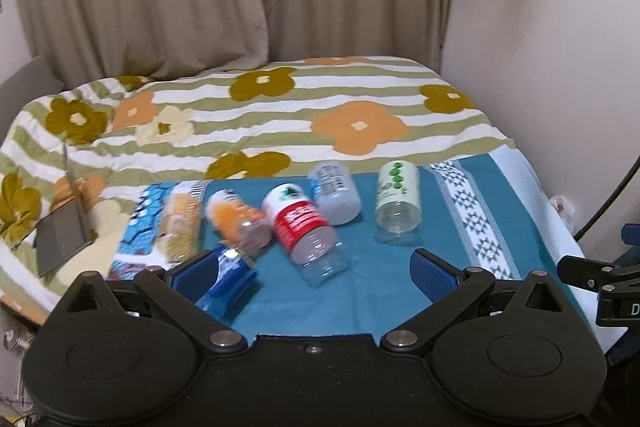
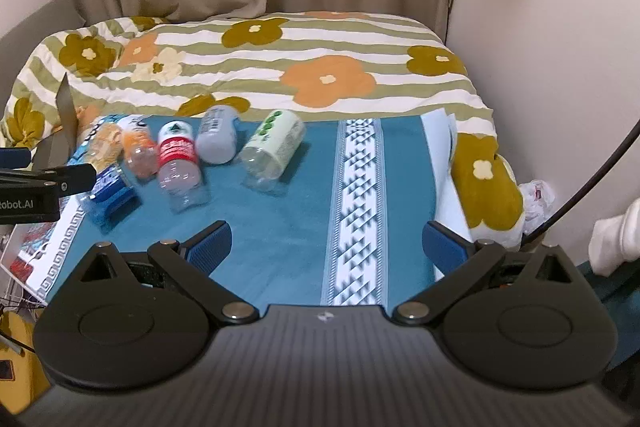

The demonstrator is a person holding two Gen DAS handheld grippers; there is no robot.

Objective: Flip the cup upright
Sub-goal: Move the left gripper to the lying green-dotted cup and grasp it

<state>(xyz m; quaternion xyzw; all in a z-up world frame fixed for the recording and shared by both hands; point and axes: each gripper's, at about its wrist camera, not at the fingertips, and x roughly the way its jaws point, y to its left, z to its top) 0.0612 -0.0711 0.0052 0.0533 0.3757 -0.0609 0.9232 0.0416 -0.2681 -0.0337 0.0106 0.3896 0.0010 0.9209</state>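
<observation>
Surface: a teal cloth point(image 2: 280, 227) lay over a flowered quilt point(image 2: 320, 39), giving a flat working patch.
Cups: six lay on their sides in a loose row at the cloth's far left.
Green-dotted cup point(image 1: 398, 205): set a little apart at the row's right end, clear base toward the cameras; judged the easiest to reach.
Red-banded cup point(image 1: 302, 227): touching its grey neighbour point(image 1: 334, 193).
Blue cup point(image 1: 226, 279): just beside the left gripper's left pad.
Left gripper point(image 1: 316, 273): jaws spread wide, holding nothing, hovering before the row.
Right gripper point(image 2: 326, 247): jaws spread wide, empty, over bare cloth.
Progress: no cup upright yet.
</observation>
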